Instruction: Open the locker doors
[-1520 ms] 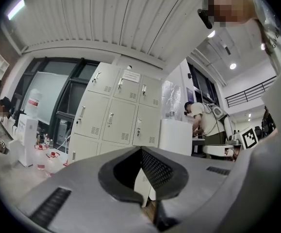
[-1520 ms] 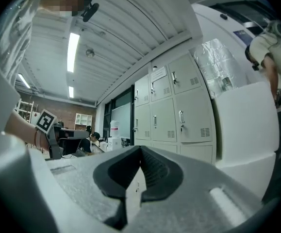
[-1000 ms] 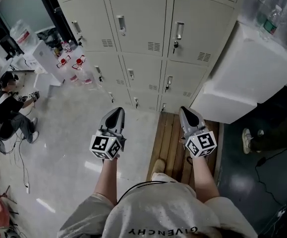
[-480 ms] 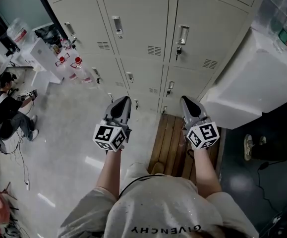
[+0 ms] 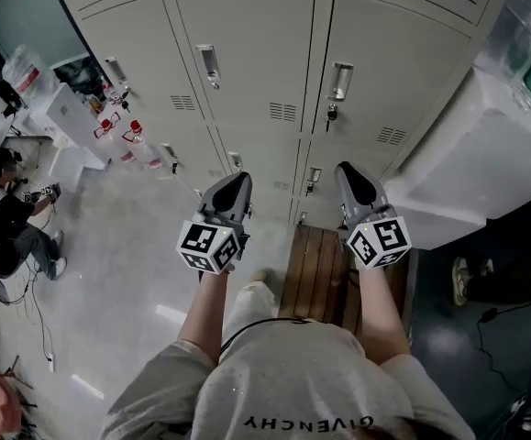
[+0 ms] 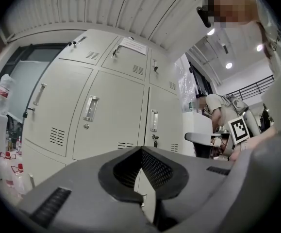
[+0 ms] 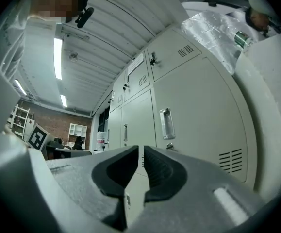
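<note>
A bank of cream metal lockers [image 5: 247, 62] fills the top of the head view, all doors closed. The nearest doors carry recessed handles [image 5: 209, 62] [image 5: 341, 79]; a key hangs under the right one [image 5: 329, 113]. My left gripper [image 5: 233, 180] points at the lockers a short way off, shut and empty. In the left gripper view its jaws [image 6: 140, 150] meet, with a door handle [image 6: 90, 108] ahead. My right gripper [image 5: 346, 168] is level with it; its jaws [image 7: 141, 148] are opening, a narrow empty gap between them, facing a handle [image 7: 165, 123].
A white cabinet [image 5: 467, 172] stands against the lockers at the right. A wooden slatted board [image 5: 320, 264] lies on the floor under my right arm. Water bottles [image 5: 118, 126] stand at the left, and a person [image 5: 8, 209] sits further left. A shoe [image 5: 462, 278] shows at the right.
Both grippers and my view have moved closer to the lockers, which now loom larger. The right gripper's jaws have parted slightly.
</note>
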